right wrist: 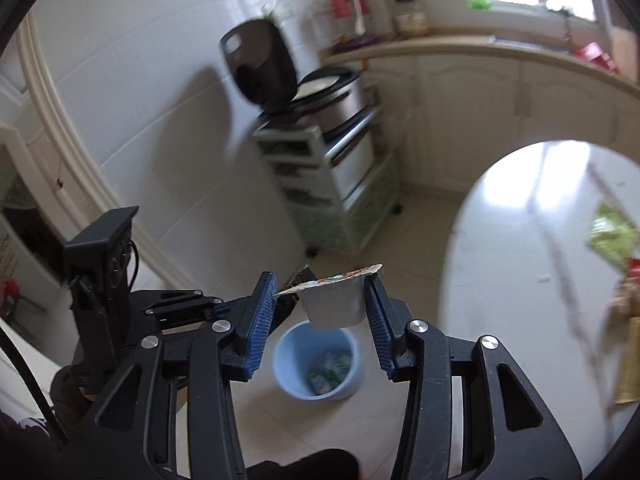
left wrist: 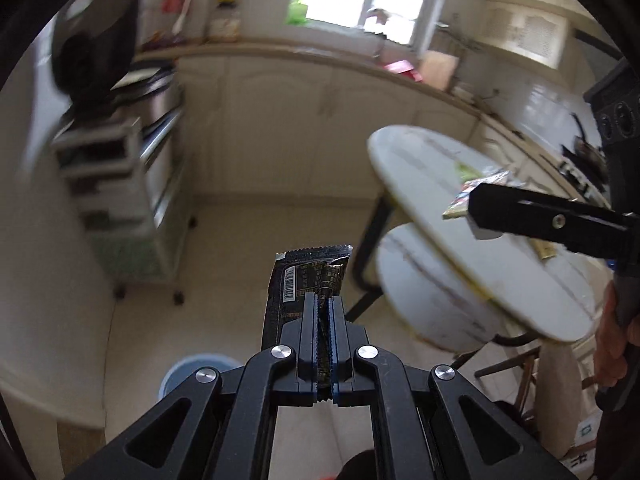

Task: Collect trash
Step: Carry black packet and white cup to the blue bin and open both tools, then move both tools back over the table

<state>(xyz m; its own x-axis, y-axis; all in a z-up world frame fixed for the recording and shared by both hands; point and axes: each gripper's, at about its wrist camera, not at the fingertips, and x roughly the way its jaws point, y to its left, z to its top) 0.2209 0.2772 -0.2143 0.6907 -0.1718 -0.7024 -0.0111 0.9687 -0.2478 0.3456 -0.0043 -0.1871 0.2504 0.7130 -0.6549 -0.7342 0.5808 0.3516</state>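
Note:
My left gripper (left wrist: 324, 300) is shut on a black snack wrapper (left wrist: 304, 276) with a barcode, held in the air over the floor. In the right wrist view my right gripper (right wrist: 320, 308) grips a small white plastic cup (right wrist: 336, 306) with a peeled foil lid; the lid's edge meets the left pad and the cup's wall meets the right pad. A light blue bin (right wrist: 320, 360) stands on the floor right below the cup, with some trash inside. Its rim (left wrist: 192, 368) peeks out beside my left gripper. More wrappers (right wrist: 612, 236) lie on the white oval table (right wrist: 520, 280).
A wheeled drawer cart (right wrist: 332, 184) carrying a cooker with its lid up stands against the tiled wall. Cream cabinets (left wrist: 300, 120) run under the window. A second, lower white table (left wrist: 432, 292) sits beside the upper one (left wrist: 440, 160). A hand (left wrist: 612, 344) holds the right gripper's handle.

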